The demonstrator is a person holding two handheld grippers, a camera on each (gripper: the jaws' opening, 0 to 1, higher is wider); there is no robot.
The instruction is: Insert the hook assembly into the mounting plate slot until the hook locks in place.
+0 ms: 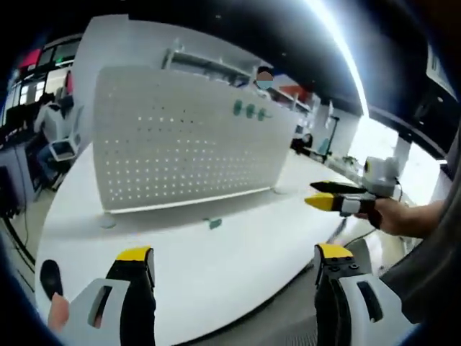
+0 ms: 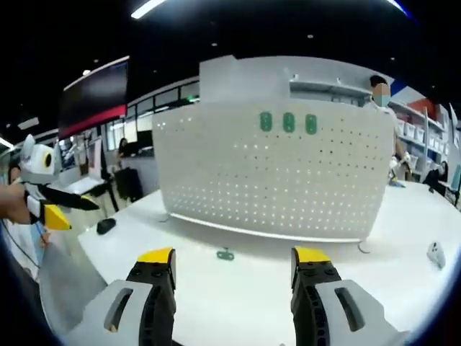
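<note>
Judging from how things lie, the task is barely begun: three green hooks (image 2: 288, 122) are already seated in a row near the top edge of the perforated mounting plate (image 2: 274, 173), which stands upright on the white tabletop (image 2: 216, 303), while one small green hook assembly (image 2: 225, 254) lies loose on the tabletop just in front of the plate's foot. That loose piece is seen in the left gripper view as well (image 1: 215, 224). Its picking up, carrying to a slot and locking are all left to be done.

The piece is too small for its pointing to be read surely; its long axis appears to lie flat, roughly along the plate's lower edge.

The left tongs (image 1: 234, 261) are held wide apart and grasp nothing. The right tongs (image 2: 232, 261) are likewise spread wide and empty, aimed toward the loose hook assembly.
</note>
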